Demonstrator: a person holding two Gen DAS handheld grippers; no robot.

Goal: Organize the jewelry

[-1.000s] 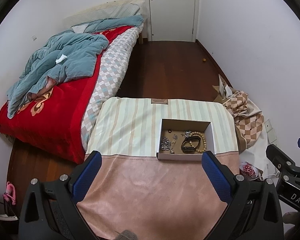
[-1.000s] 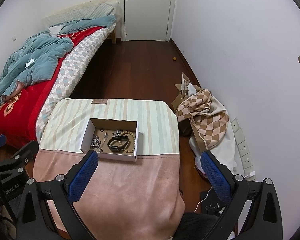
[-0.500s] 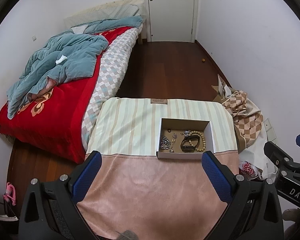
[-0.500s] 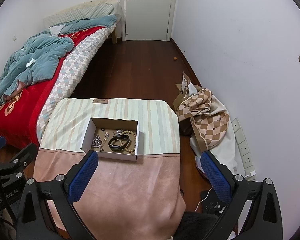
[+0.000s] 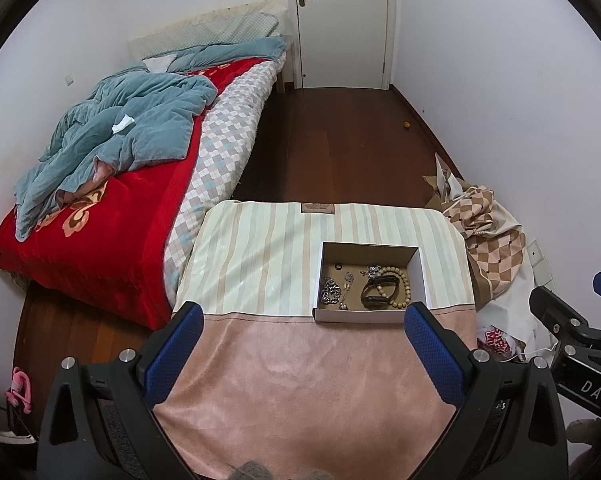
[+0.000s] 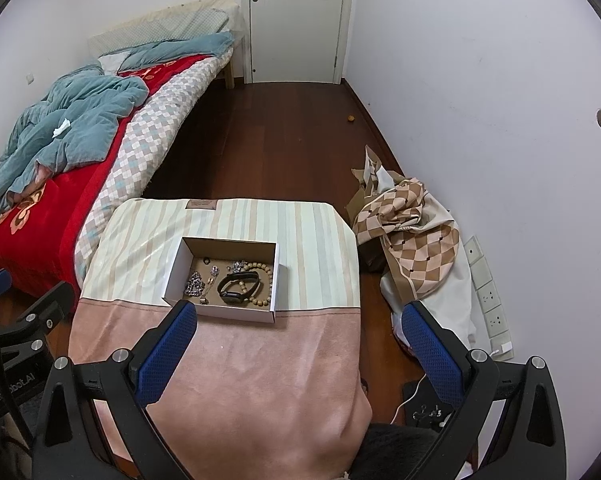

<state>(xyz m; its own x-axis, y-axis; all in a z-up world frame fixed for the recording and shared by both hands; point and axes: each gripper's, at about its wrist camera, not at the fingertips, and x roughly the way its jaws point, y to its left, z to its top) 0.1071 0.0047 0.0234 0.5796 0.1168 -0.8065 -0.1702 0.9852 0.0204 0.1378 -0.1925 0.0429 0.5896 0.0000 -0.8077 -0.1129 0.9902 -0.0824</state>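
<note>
A small open cardboard box (image 5: 423, 276) (image 6: 172, 272) sits on a table covered with a striped and pink cloth (image 5: 260, 256) (image 6: 316, 248). Inside lie a wooden bead bracelet (image 5: 403, 284) (image 6: 267, 280), a black wristband (image 5: 378, 290) (image 6: 238, 288), a silver chain (image 5: 329, 293) (image 6: 193, 283) and small earrings. My left gripper (image 5: 300, 314) is open and empty, held above the pink cloth in front of the box. My right gripper (image 6: 298, 314) is open and empty, just in front of and right of the box.
A bed with a red cover and teal blanket (image 5: 112, 140) stands at the left. A heap of checked fabric (image 6: 412, 216) lies on the wood floor at the right by the wall. A white door (image 5: 340, 20) is at the far end.
Both views shift very slightly; the box sits marginally lower in the frames. Both grippers stay open and empty.
</note>
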